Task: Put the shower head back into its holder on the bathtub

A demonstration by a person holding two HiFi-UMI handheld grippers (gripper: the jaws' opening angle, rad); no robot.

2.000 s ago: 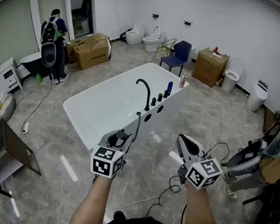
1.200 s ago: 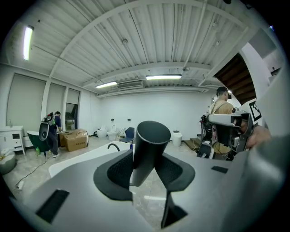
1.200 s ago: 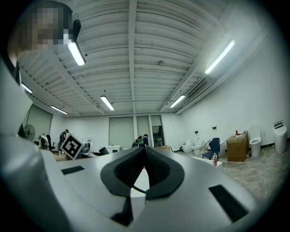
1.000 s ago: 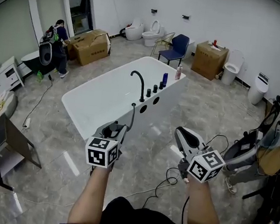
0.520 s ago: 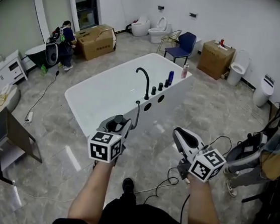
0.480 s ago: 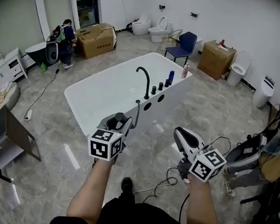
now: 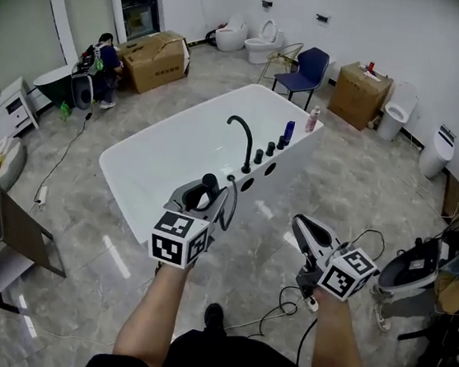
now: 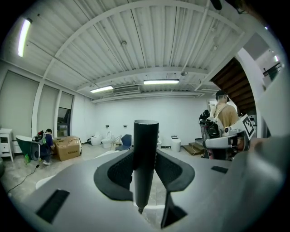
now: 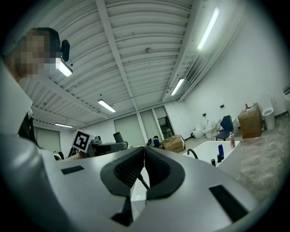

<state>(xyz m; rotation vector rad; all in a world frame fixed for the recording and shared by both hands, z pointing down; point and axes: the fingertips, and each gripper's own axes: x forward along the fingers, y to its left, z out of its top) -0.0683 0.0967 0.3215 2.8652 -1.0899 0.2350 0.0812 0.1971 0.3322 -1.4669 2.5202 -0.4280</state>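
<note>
Left gripper (image 7: 204, 200): clamped on slim black cylindrical shower head (image 8: 145, 154), by white oval bathtub's (image 7: 166, 158) near rim.
Right gripper (image 7: 300, 226): jaws pressed together, empty, right of bathtub.

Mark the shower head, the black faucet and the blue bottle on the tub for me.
shower head (image 8: 145, 154): left gripper view, middle of its black handle between the jaws.
black faucet (image 7: 246, 147): head view, upright stem.
blue bottle (image 7: 289, 130): head view, its body.

The grey marbled floor (image 7: 354, 181) carries a white bathtub (image 7: 294, 166) mid-room. A cardboard box (image 7: 155, 60), blue chair (image 7: 304, 70) and toilets (image 7: 260, 45) stand near its far edge (a black cable (image 7: 271, 315), possibly plugged in, trails nearer).
</note>
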